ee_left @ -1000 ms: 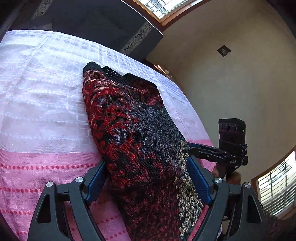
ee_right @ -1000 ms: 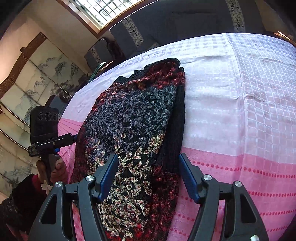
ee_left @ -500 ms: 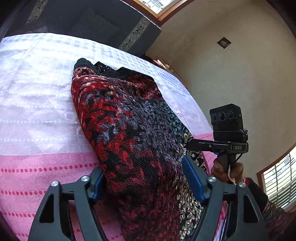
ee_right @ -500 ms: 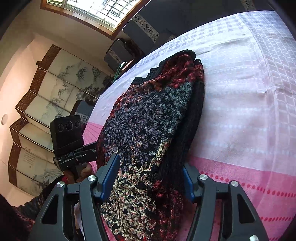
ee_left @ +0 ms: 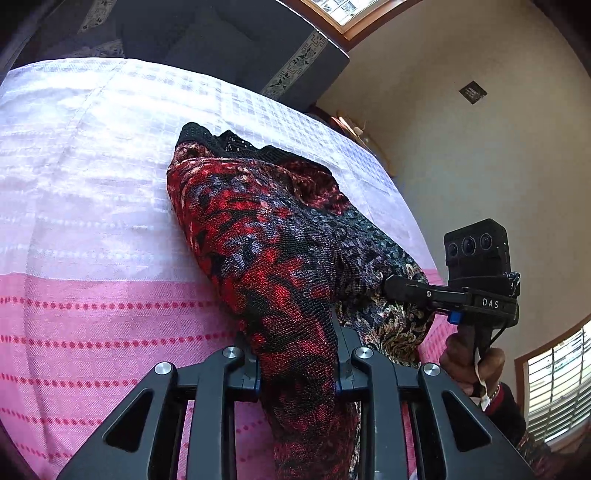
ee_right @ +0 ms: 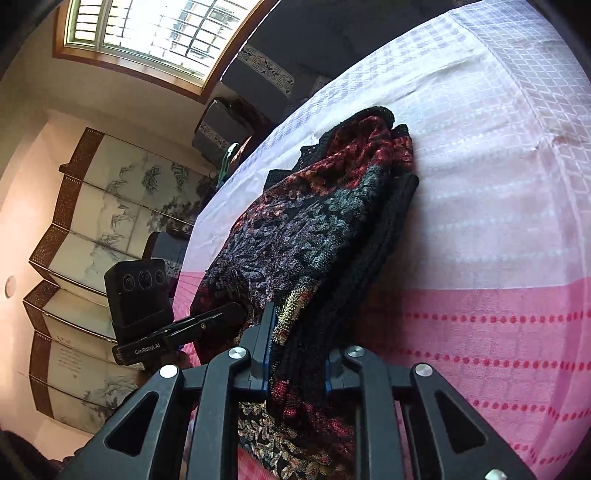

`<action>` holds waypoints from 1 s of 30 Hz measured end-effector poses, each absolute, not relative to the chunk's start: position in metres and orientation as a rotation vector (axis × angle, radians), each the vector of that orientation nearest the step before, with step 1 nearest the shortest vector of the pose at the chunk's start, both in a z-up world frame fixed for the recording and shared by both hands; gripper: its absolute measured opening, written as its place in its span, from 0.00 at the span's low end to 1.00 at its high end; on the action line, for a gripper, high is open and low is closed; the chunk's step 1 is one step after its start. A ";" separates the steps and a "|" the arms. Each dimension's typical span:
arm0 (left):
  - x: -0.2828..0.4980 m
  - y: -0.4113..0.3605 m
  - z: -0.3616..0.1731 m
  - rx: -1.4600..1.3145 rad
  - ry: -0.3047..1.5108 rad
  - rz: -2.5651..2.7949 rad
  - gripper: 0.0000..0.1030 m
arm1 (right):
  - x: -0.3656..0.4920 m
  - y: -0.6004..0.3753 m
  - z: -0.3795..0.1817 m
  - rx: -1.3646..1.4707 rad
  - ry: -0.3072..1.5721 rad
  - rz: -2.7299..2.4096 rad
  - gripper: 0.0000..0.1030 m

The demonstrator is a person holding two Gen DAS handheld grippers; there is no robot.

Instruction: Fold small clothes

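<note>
While its jaws were closing, the left gripper (ee_left: 297, 354) pinched the near edge of the red and black knitted garment (ee_left: 266, 251), fabric bunched tight between the pads. The right gripper (ee_right: 297, 354) was squeezing in too, clamped on the garment's darker side. The garment lay lengthwise on the pink and white checked cloth (ee_left: 92, 192). A painted folding screen (ee_right: 92, 206) stood by the wall beneath a bright window (ee_right: 147, 33).

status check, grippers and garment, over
Left hand-held gripper and right hand-held gripper closing on garment, near edge bunched. Nothing in the way on cloth.
</note>
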State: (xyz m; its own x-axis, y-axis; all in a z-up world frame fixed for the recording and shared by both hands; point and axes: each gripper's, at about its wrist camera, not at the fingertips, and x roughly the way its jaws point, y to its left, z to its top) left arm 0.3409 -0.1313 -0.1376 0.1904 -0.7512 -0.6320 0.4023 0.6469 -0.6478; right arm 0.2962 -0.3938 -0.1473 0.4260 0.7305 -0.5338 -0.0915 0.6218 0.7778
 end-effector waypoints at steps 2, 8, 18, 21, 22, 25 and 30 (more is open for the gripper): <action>0.337 -0.122 -0.129 -0.368 1.101 -0.832 0.25 | 0.295 -0.387 -0.142 0.756 1.013 0.584 0.18; 0.316 -0.087 -0.112 -0.374 1.102 -0.802 0.25 | 0.282 -0.360 -0.121 0.770 0.984 0.634 0.16; 0.271 -0.022 -0.103 -0.420 1.126 -0.753 0.25 | 0.265 -0.308 -0.118 0.827 1.045 0.685 0.15; 0.257 -0.007 -0.099 -0.420 1.146 -0.746 0.25 | 0.254 -0.292 -0.117 0.836 1.066 0.704 0.15; 0.253 -0.003 -0.098 -0.421 1.153 -0.746 0.25 | 0.251 -0.287 -0.116 0.840 1.071 0.712 0.15; 0.242 0.011 -0.094 -0.430 1.171 -0.741 0.25 | 0.243 -0.276 -0.117 0.868 1.088 0.731 0.15; 0.219 0.031 -0.084 -0.459 1.187 -0.749 0.25 | 0.222 -0.259 -0.112 0.955 1.107 0.774 0.15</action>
